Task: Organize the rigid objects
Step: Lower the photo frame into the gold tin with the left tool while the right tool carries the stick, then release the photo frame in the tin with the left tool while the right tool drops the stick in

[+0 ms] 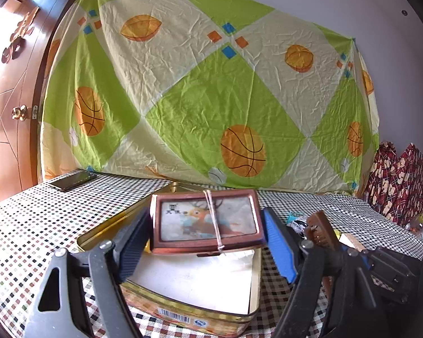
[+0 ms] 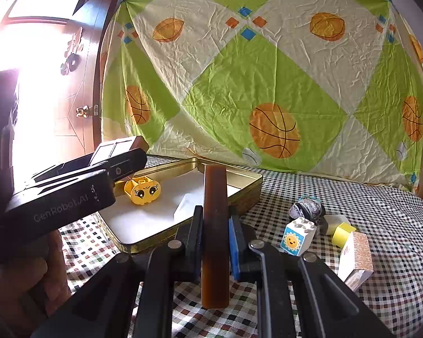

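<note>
Above the open gold tin, the left gripper is clenched on a brown picture frame with a deer picture and a rubber band round it — the frame hangs tilted over the tin's white lining, its lower edge near the tin's far half. Just right of the tin, the right gripper grips a brown comb edge-on, upright, over the checked desk close to the tin's near rim. Inside the tin a yellow face block lies near its left wall, with bare white lining open to the block's right. Right of the tin, well apart from its rim, sit a white sun block, a crumpled foil ball, a yellow cylinder and a small carton. Far left of the tin — by the desk's back edge — lies a phone.
</note>
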A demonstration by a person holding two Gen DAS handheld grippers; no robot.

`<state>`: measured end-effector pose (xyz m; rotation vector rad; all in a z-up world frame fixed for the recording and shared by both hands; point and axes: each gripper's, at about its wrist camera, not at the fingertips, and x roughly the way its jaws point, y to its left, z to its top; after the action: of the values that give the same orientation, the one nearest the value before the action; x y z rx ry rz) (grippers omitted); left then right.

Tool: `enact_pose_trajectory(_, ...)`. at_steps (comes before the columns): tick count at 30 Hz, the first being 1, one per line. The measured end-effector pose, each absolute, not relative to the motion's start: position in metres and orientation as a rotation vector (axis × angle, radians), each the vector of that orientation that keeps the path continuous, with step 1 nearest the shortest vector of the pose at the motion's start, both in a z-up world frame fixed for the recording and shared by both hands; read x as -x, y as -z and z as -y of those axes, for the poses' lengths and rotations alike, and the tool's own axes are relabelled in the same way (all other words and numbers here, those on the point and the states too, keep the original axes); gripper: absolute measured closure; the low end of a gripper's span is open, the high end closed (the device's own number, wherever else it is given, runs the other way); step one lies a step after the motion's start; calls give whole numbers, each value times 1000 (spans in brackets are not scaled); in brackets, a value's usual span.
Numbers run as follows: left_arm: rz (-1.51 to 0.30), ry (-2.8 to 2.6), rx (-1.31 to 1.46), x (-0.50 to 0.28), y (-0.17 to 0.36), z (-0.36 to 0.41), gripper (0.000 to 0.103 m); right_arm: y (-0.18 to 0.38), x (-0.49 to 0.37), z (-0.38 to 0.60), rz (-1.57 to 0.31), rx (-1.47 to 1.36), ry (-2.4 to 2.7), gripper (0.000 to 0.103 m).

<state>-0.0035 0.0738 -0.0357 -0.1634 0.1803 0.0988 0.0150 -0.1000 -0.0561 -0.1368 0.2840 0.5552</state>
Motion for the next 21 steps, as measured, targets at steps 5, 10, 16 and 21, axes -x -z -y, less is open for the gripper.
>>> enact_pose_trajectory(5, -183, -109, 159, 4, 36, -79, 25, 56, -14, 93, -286, 152, -566, 86)
enact_pose_trajectory(10, -191, -124, 166, 4, 37, -87, 25, 56, -16, 89, -305, 150, -583, 86)
enact_pose_trajectory(16, -207, -127, 166, 2, 37, -95, 25, 57, -20, 83, -338, 160, -603, 86)
enact_pose_trajectory(21, -249, -123, 176, -7, 36, -104, 25, 57, -28, 80, -387, 152, -620, 86)
